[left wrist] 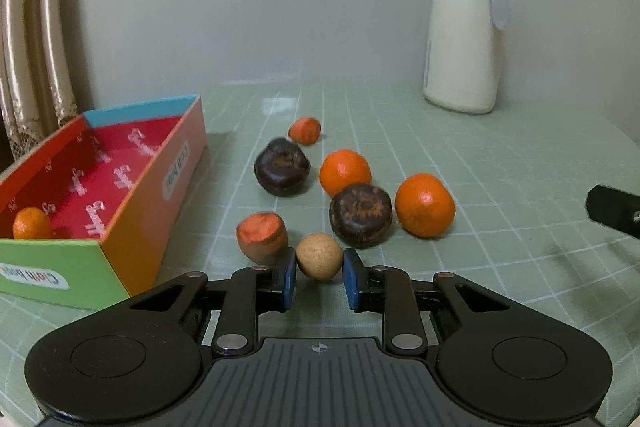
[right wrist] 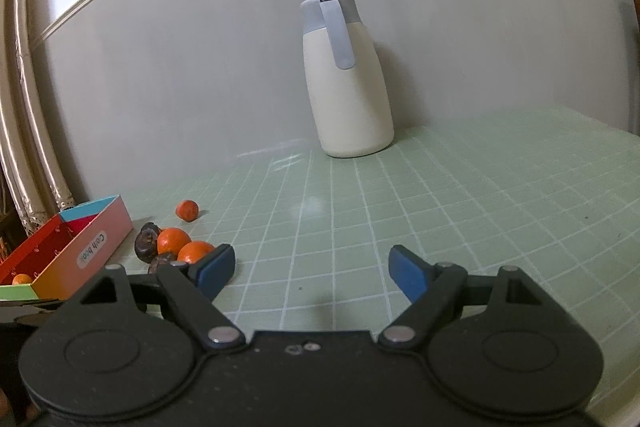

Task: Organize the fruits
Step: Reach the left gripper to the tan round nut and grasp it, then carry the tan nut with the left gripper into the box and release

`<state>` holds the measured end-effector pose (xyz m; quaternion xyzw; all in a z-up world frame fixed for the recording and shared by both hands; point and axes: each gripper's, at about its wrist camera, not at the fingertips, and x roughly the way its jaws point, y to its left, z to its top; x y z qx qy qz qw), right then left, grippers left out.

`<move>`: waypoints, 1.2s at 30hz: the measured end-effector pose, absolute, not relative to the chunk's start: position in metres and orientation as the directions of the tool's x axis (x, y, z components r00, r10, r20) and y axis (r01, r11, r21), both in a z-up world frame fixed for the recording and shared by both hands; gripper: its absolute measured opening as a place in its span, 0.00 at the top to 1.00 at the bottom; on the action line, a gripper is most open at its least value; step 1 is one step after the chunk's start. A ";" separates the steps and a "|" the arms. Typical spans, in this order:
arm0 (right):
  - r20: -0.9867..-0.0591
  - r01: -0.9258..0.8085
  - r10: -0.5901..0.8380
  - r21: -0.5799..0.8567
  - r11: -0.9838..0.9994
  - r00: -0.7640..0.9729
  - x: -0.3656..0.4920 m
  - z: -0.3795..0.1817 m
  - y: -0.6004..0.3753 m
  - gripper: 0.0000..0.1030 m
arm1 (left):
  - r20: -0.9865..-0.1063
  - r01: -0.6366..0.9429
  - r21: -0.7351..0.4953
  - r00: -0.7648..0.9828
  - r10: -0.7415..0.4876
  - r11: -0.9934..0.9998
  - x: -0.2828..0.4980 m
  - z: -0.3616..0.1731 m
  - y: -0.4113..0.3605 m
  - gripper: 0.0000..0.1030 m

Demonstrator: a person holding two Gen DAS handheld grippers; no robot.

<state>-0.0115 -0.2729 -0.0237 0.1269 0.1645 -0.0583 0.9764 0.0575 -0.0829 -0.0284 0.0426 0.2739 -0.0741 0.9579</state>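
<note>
My left gripper (left wrist: 319,277) pinches the small tan fruit (left wrist: 319,255) on the green mat (left wrist: 460,163); my right gripper (right wrist: 312,269) gapes empty. The colourful box (left wrist: 120,195) beside reads "Cloth book"

The left gripper (left wrist: 319,281) is matte black: two round housings, each with a faint inset disc, flank a ribbed grey centre plate marked with a small white crosshair. Angled black link bars with silver rivets carry fingers ending in blue pads (left wrist: 289,281). The right gripper (right wrist: 310,267) has the same build, with blue pads (right wrist: 408,273), but its centre plate is plain, with two small screws.
</note>
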 end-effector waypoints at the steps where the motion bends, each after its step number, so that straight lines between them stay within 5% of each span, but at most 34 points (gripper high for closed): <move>1: -0.336 0.154 -0.070 0.229 0.961 0.939 -0.011 -0.024 -0.272 0.19 | -0.523 0.167 0.056 0.845 -0.113 0.984 0.056 -0.026 -0.083 0.76; 15: -0.338 0.093 -0.016 0.213 0.973 0.941 -0.003 -0.024 -0.249 0.19 | -0.384 0.008 0.098 0.923 0.030 0.995 0.044 0.009 -0.028 0.76; 36: -0.357 -0.037 0.096 0.169 0.985 0.929 0.024 -0.028 -0.193 0.19 | -0.479 -0.162 0.029 0.864 0.155 0.986 0.067 0.007 0.059 0.76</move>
